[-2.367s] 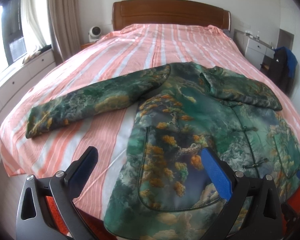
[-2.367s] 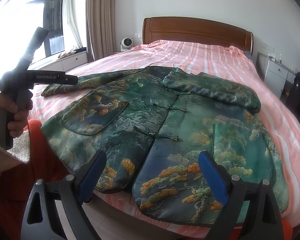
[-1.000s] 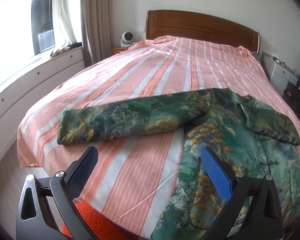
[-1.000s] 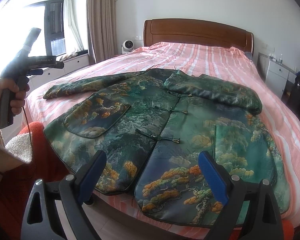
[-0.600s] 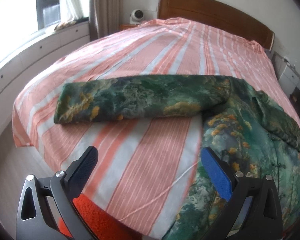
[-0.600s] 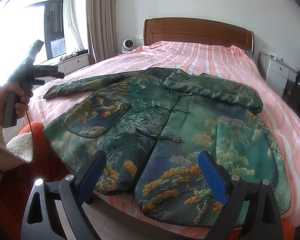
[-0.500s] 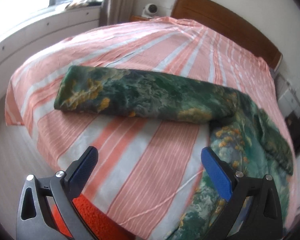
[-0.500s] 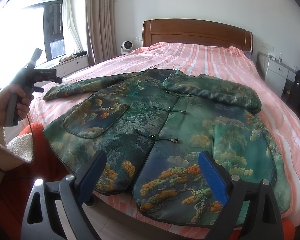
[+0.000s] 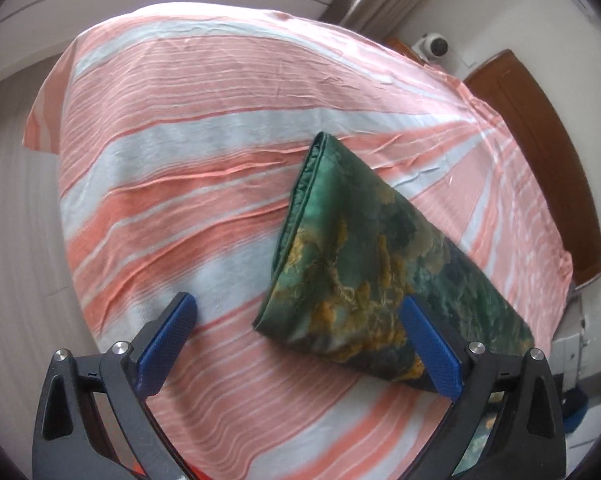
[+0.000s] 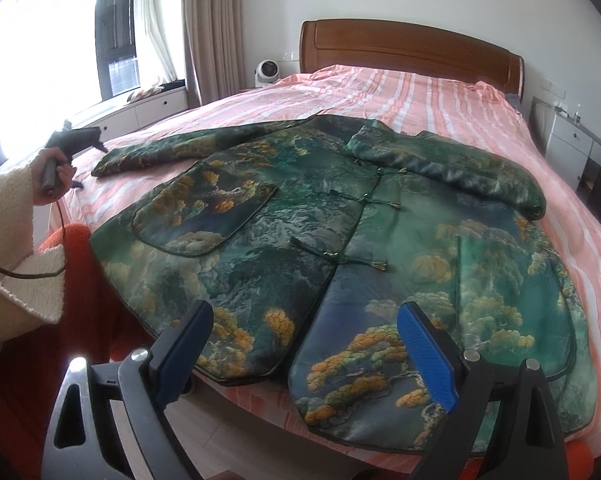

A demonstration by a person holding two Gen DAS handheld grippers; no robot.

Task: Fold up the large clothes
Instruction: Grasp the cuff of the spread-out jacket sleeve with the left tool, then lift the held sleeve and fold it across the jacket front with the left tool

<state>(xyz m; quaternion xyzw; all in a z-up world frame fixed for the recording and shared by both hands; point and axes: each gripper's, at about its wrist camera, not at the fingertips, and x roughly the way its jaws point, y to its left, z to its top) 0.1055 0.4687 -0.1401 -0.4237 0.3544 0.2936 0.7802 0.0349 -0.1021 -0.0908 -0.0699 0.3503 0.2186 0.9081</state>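
The green brocade jacket (image 10: 340,240) lies face up and buttoned across the striped bed (image 9: 188,152), hem toward the foot; one sleeve is already folded across the chest, the other sleeve (image 9: 364,280) stretches out flat toward the window side. The left tool (image 9: 296,332) hangs just above that sleeve's cuff with its blue pads spread wide and nothing between them, the cuff edge sitting between the two fingers in the wrist view. The right tool (image 10: 304,348) hovers over the hem, equally wide and empty. The step in hand looks like pinching the cuff to fold the sleeve inward over the body. To do it well, drop one pad under the cuff's open edge and the other on top, catch both layers of the thick padded cloth rather than only the top one, and lift little, so the shoulder does not drag off line; whether the lower pad already touches the sheet is hard to tell through the fisheye. Compared with 0.5 s ago, the left tool has swung down and much closer to the cuff, which now fills the view, while the right tool has barely shifted.
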